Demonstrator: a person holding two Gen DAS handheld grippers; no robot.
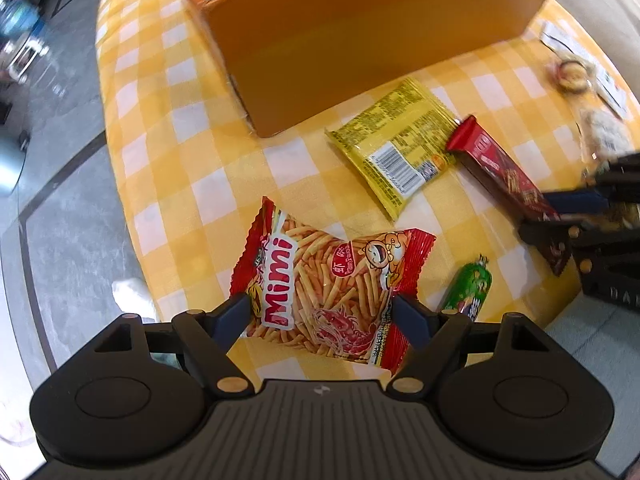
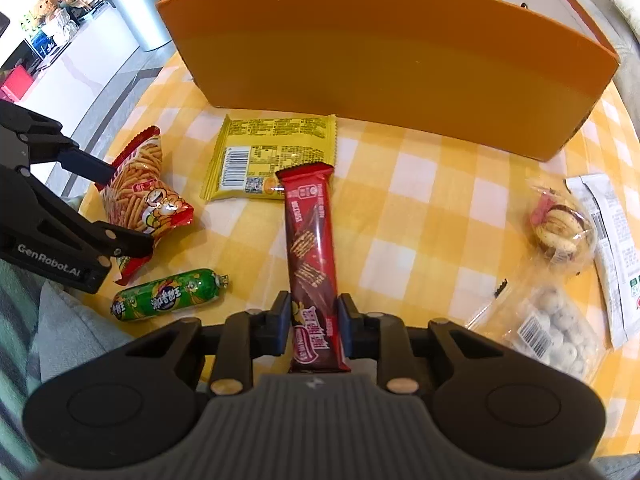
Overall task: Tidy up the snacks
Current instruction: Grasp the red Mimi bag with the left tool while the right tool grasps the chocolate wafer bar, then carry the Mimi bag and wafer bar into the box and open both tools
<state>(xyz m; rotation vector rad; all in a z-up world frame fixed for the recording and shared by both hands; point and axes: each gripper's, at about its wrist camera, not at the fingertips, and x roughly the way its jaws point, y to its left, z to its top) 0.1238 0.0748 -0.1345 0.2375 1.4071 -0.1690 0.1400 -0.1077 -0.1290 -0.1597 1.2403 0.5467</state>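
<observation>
My left gripper (image 1: 322, 312) points straight down and is shut on a red Mimi shrimp-stick bag (image 1: 328, 292), whose sides crumple against both pads; the right wrist view shows this bag (image 2: 140, 192) pinched at the left. My right gripper (image 2: 314, 320) is shut on the near end of a long dark-red chocolate stick pack (image 2: 310, 232), which points toward the orange box (image 2: 380, 60). The left wrist view shows that pack (image 1: 500, 168) and the right gripper (image 1: 536, 214) at the right edge. A yellow packet (image 2: 272, 156) lies face down in front of the box.
A green sausage snack (image 2: 168, 294) lies between the two grippers. At the right lie a clear bag of cookies (image 2: 560, 228), a bag of white balls (image 2: 552, 328) and white sachets (image 2: 612, 240). A yellow checked cloth (image 2: 420, 220) covers the table.
</observation>
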